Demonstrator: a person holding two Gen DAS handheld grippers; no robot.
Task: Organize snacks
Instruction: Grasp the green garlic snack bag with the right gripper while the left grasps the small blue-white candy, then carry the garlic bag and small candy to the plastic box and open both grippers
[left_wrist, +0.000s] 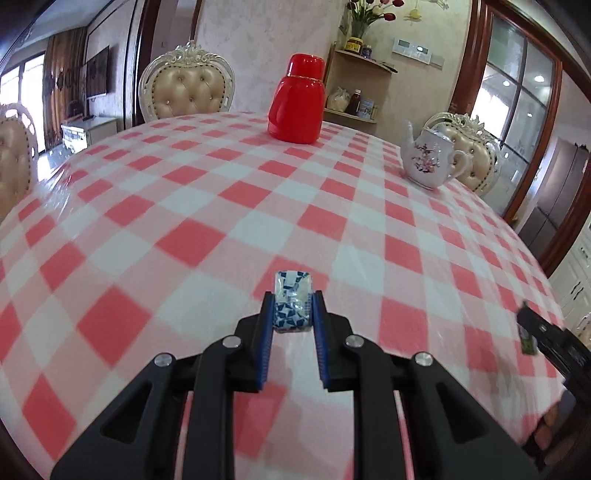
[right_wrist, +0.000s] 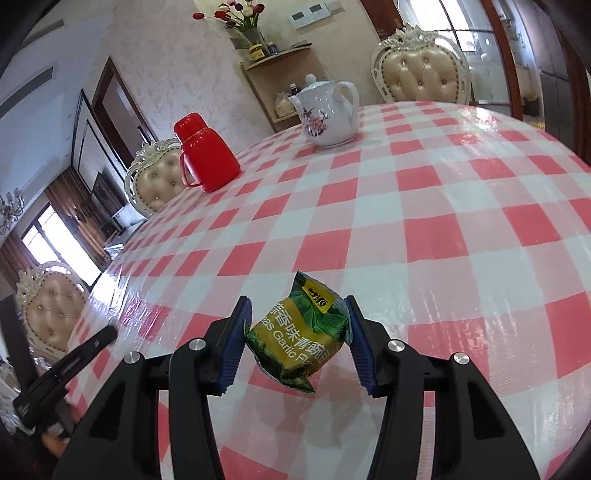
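Note:
My left gripper (left_wrist: 293, 295) is shut on a small blue-and-white wrapped candy (left_wrist: 291, 301), which sits pinched between the blue pads above the checked tablecloth (left_wrist: 184, 206). In the right wrist view, my right gripper (right_wrist: 298, 303) is shut on a green-and-yellow snack packet (right_wrist: 299, 334) printed with garlic pea lettering; both pads press its sides and it hangs over the cloth. The right gripper's dark body (left_wrist: 546, 339) shows at the right edge of the left wrist view, with a bit of green packet at its tip. The left gripper (right_wrist: 66, 365) appears at the lower left of the right wrist view.
A red thermos jug (left_wrist: 295, 99) stands at the far side of the round table. A white flowered teapot (left_wrist: 428, 157) sits to its right. Cream tufted chairs (left_wrist: 188, 88) ring the table, and a corner shelf (left_wrist: 358, 88) with jars stands behind.

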